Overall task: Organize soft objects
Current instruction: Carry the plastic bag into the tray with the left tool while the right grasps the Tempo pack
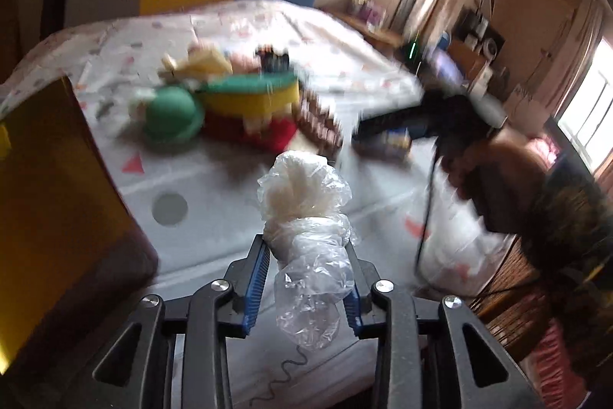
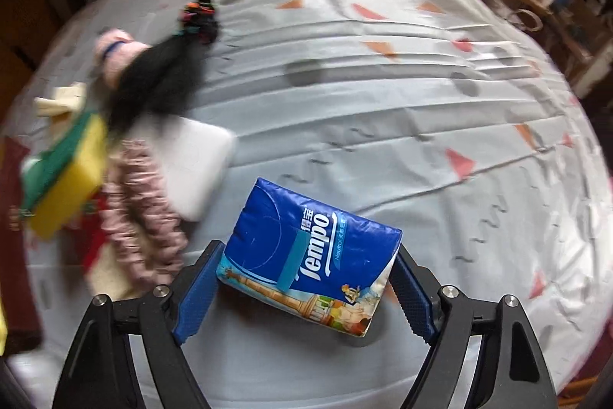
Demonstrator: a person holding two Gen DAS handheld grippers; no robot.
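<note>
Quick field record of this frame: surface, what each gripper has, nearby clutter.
surface: white patterned tablecloth
left gripper: shut on crumpled clear plastic bag with white stuffing
right gripper: open, straddling blue Tempo tissue pack; pad contact unclear
pack state: lying on cloth, tilted
clutter: yellow-green sponge, white foam block, pink ruffled scrunchie, black hair tuft
</note>
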